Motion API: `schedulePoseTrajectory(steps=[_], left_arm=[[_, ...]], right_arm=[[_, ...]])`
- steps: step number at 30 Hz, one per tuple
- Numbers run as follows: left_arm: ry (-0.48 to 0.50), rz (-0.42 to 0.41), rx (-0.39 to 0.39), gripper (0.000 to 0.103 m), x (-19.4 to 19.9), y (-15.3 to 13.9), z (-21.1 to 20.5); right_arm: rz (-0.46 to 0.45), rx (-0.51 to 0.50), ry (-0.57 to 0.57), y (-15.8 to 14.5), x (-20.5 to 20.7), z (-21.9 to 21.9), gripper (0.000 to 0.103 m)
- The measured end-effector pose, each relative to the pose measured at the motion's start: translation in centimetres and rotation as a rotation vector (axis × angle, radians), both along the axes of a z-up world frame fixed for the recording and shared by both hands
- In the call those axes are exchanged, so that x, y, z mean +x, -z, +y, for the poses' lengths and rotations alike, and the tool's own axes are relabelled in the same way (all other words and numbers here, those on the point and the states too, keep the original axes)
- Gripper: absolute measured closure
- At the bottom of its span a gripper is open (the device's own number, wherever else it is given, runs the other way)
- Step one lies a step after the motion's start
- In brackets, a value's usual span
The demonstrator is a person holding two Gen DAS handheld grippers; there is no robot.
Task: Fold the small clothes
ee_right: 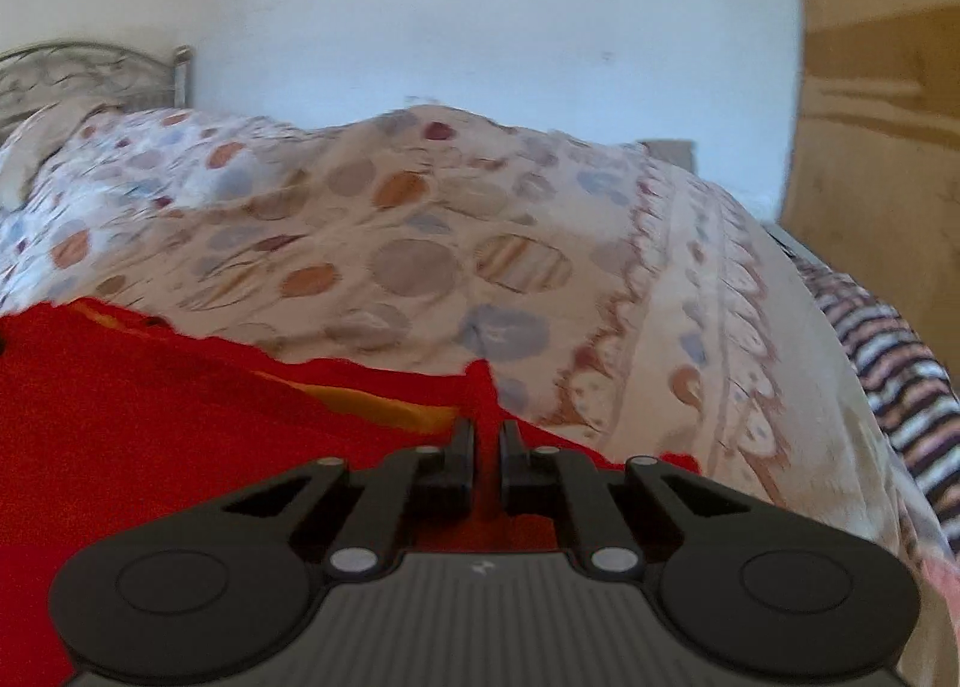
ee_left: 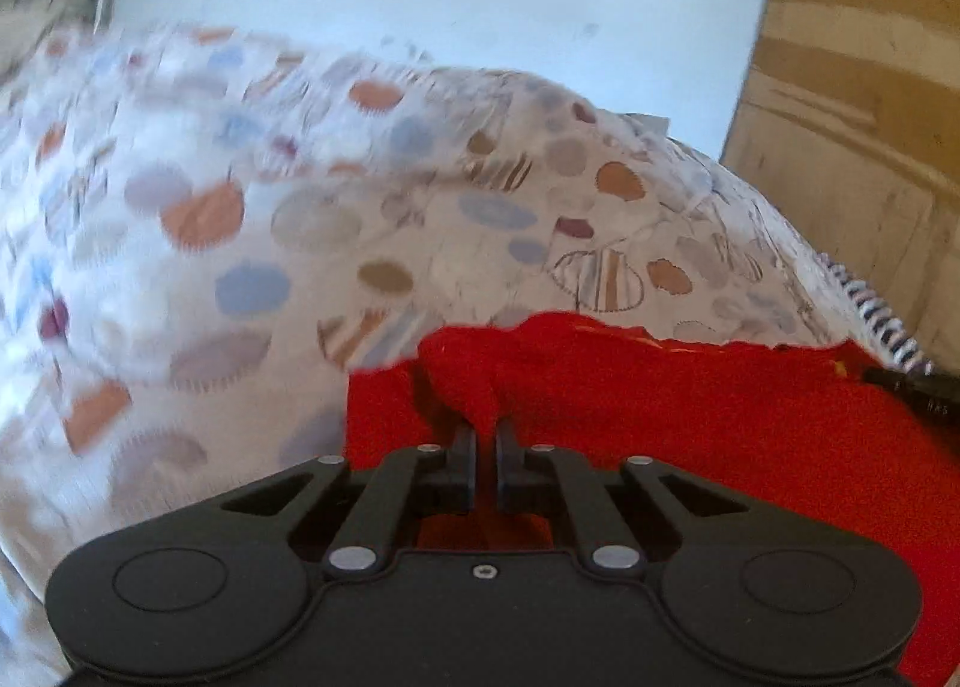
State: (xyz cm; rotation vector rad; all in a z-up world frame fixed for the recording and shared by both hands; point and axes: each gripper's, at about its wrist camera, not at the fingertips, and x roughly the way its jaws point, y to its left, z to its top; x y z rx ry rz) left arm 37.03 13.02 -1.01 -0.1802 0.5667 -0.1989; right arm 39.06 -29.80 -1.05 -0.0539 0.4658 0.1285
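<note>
A small red garment (ee_left: 690, 417) lies stretched over a bed with a spotted quilt (ee_left: 300, 219). My left gripper (ee_left: 486, 429) is shut on a bunched corner of the red garment at its left end. My right gripper (ee_right: 486, 429) is shut on the opposite corner of the same red garment (ee_right: 150, 399), which spreads to the left and shows a yellow-orange strip (ee_right: 384, 405) near its edge. The tip of the right gripper (ee_left: 912, 387) shows at the right edge of the left wrist view. The garment hangs taut between the two grippers, just above the quilt.
The spotted quilt (ee_right: 420, 243) is rumpled into a hump ahead. A striped cloth (ee_right: 900, 363) lies at the bed's right edge. A metal headboard (ee_right: 78, 75) stands at far left, a pale wall (ee_right: 480, 27) behind, a wooden panel (ee_right: 876, 117) on the right.
</note>
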Motion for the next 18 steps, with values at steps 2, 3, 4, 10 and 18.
schedulePoseTrajectory(steps=[2,3,4,10,18], left_arm=[[-0.005,0.000,-0.039,0.084,-0.3,0.3,0.4],[-0.001,-0.008,-0.042,0.082,-0.5,0.2,0.4],[0.006,-0.017,-0.040,0.076,-0.8,0.1,0.4],[-0.009,-0.068,-0.038,0.025,-3.0,-0.9,1.0],[0.005,-0.098,-0.020,0.001,-7.9,-1.1,0.4]], right_arm=[[0.000,0.027,0.001,0.0,-0.2,-0.7,0.094],[-0.009,0.027,-0.001,-0.1,-0.4,-0.8,0.091],[-0.021,0.024,-0.002,-0.3,-0.7,-0.8,0.087],[-0.058,0.071,-0.028,-1.2,-2.5,-2.0,0.028],[0.003,-0.015,-0.066,-1.8,0.2,0.2,0.019]])
